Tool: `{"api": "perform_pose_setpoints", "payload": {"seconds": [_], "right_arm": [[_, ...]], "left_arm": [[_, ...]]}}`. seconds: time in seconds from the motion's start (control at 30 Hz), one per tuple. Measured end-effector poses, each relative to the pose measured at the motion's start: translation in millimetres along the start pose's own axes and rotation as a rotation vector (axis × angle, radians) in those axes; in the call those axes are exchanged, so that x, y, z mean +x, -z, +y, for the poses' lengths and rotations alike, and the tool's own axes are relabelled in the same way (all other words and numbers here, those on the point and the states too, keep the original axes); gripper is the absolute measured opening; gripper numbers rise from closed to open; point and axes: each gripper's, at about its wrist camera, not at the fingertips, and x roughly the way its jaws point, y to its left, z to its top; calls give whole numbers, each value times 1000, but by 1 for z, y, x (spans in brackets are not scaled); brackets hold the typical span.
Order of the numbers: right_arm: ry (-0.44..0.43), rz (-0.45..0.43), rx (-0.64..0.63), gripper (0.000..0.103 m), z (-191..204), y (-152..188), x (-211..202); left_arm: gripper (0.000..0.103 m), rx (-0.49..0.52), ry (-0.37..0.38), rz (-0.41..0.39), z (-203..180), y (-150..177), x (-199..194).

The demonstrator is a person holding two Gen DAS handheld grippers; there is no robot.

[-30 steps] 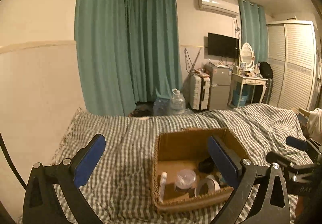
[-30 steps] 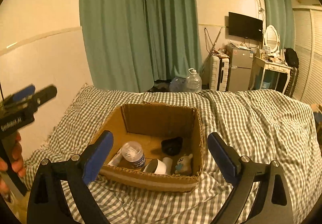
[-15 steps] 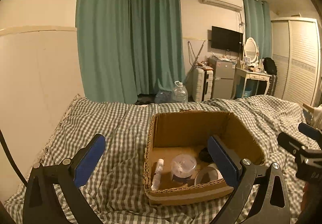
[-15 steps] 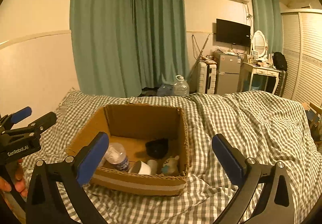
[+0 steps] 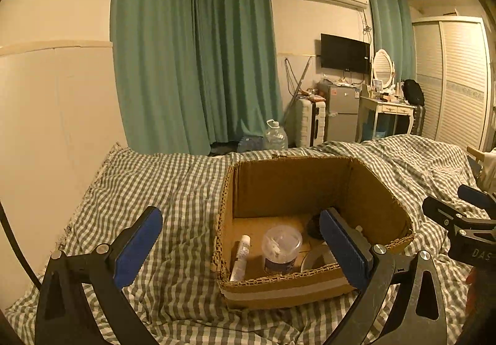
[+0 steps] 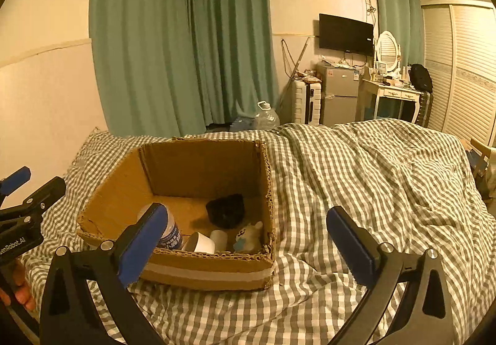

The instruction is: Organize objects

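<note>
An open cardboard box (image 5: pixel 288 289) (image 6: pixel 210 273) sits on a checked bedspread. Inside lie a clear-lidded jar (image 5: pixel 281 244) (image 6: pixel 172 236), a white tube (image 5: pixel 241 256), a white cup on its side (image 6: pixel 200 244), a black object (image 6: pixel 225 210) and a small plush toy (image 6: pixel 249 238). My left gripper (image 5: pixel 240 247) is open and empty, held in front of the box's left front corner. My right gripper (image 6: pixel 245 244) is open and empty, held in front of the box's right front corner. Each gripper shows at the edge of the other's view.
The checked bedspread (image 6: pixel 372 177) covers the bed, rumpled to the right. A wall (image 5: pixel 46 127) runs along the left. Beyond the bed's far edge stand green curtains (image 5: pixel 201 65), a water jug (image 5: pixel 275 137), a suitcase (image 5: pixel 310 124), a small fridge and a dressing table.
Both grippers have pulled back and lowered slightly, so the box sits higher and fuller in each view. Both stay open and empty. The box contents have not moved.
</note>
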Motion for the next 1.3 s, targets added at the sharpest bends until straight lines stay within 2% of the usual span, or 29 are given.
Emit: {"api": "perform_pose_setpoints", "payload": {"seconds": [0.8,1.3], "right_arm": [[1,18,-32,103,10,1,3],[5,47,-43,103,13,4,7]], "left_arm": [[103,-16,-10,11,3,1,3],[103,-59,31,54,7,0,8]]}}
